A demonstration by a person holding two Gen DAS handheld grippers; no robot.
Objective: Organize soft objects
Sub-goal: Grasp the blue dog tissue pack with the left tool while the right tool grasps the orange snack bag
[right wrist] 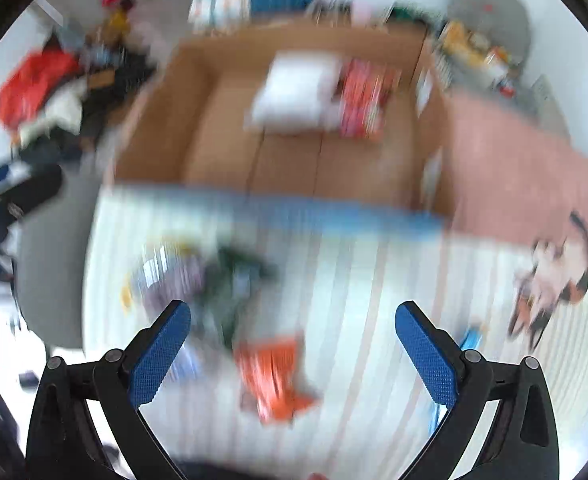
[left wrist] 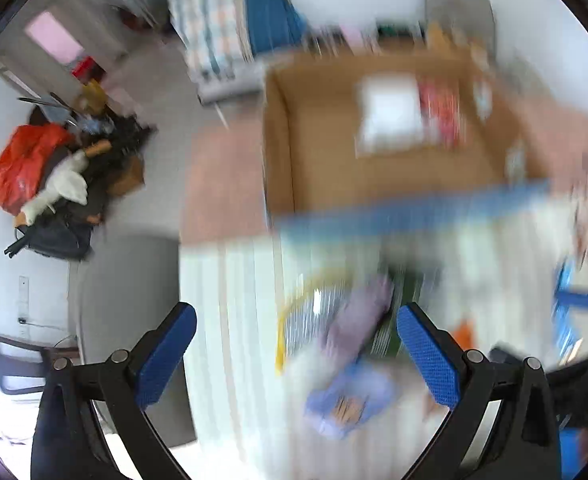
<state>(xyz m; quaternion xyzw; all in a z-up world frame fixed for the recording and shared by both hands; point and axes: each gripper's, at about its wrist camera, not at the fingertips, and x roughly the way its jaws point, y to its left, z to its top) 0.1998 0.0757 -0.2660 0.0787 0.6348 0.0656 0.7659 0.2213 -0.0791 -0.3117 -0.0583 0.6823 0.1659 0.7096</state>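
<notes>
Soft objects: orange item (right wrist: 275,376), green bundle (right wrist: 233,280), lilac piece (left wrist: 358,316) and pale blue piece (left wrist: 348,396), scattered on striped white cover (right wrist: 374,320), all blurred; cardboard box (right wrist: 294,168) just beyond, already containing white pad (right wrist: 294,92) and red packet (right wrist: 364,98). Left gripper (left wrist: 296,354) and right gripper (right wrist: 291,354): spread wide, nothing held. Step judged: reaching for next pick. Next move judged: descent over one item, closure, transfer to box

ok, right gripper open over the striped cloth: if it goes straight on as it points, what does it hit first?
Most likely the orange soft item lying on the striped cloth, between the open right gripper fingers. The frame is blurred, so depth is uncertain.
</notes>
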